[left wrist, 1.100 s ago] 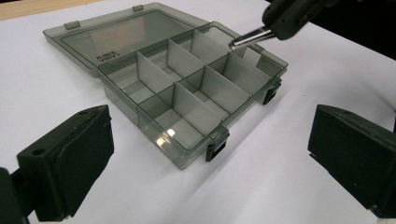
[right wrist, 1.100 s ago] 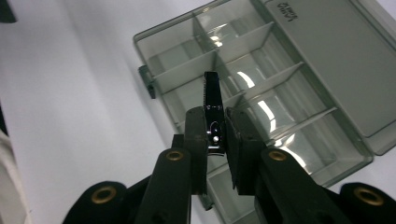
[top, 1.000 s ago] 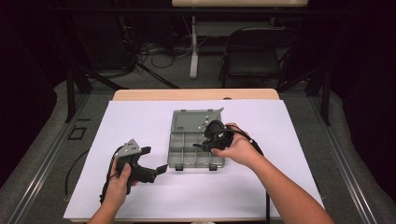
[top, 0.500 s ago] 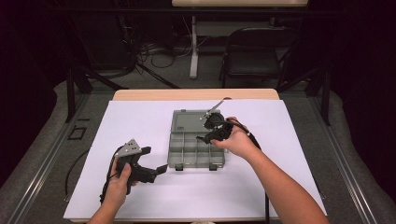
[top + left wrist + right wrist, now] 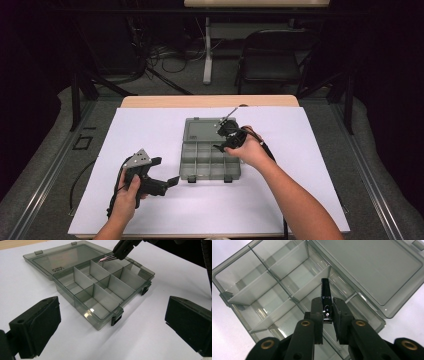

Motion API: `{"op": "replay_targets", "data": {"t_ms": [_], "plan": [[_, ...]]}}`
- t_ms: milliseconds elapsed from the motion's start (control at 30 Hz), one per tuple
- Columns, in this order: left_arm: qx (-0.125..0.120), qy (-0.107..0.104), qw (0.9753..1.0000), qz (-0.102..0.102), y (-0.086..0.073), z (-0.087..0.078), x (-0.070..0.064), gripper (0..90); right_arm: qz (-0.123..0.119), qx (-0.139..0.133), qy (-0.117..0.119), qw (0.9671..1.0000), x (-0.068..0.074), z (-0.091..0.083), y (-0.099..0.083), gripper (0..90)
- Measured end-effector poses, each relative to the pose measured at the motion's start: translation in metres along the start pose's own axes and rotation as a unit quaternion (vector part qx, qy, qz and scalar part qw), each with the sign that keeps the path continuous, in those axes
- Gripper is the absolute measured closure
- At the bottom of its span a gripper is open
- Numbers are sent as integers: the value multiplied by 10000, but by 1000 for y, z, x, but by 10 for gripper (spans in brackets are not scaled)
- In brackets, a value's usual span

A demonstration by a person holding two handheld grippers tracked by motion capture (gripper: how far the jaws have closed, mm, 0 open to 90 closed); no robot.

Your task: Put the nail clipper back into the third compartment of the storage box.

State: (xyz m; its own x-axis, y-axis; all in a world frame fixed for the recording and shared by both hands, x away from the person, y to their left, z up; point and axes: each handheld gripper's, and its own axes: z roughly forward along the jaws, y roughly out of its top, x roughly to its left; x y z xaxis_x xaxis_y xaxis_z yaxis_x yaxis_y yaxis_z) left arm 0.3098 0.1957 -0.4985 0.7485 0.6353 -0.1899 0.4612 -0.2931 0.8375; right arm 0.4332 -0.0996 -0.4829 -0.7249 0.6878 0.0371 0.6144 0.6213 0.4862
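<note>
On the table lies a big white sheet (image 5: pixel 300 200), and near its middle sits a grey box (image 5: pixel 205 150) with its lid (image 5: pixel 202 127) flat open at the far side. Thin walls split the box into little rooms, and every room I can see into looks bare.

Over the far right part of the box hangs the right gripper (image 5: pixel 226 136). Its jaws are squeezed tight on a nail clipper (image 5: pixel 325 302). The clipper is small, dark and shiny. It sticks out past the jaw tips and points down at a room close to the lid. It is in the air, not yet touching the box floor.

Near the left front corner of the box rests the left gripper (image 5: pixel 165 184), on the sheet. Its jaws stand wide apart and hold nothing. It points at the box but does not touch it.

I think the step now is putting the clipper into a room. Next the right hand should go lower, keep the clipper clear of the thin walls, and then let its jaws part.
</note>
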Motion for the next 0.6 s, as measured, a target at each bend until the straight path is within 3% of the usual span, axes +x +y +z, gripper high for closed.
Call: {"op": "replay_targets", "data": {"t_ms": [100,300,400,433,600], "plan": [[4,10,10000,20,0,0,0,4,34,127,8,9999,-2,2,-1,799],[14,-18,10000,13,0,1,1,4,146,-33,-7,9999,0,9,-1,798],[12,-17,10000,17,0,1,1,4,235,81,-21,9997,2,10,-1,798],[16,-21,10000,12,0,1,1,4,123,142,-61,9998,1,10,0,798],[5,-26,10000,-3,-1,1,0,4,179,36,-57,9998,2,13,0,798]]}}
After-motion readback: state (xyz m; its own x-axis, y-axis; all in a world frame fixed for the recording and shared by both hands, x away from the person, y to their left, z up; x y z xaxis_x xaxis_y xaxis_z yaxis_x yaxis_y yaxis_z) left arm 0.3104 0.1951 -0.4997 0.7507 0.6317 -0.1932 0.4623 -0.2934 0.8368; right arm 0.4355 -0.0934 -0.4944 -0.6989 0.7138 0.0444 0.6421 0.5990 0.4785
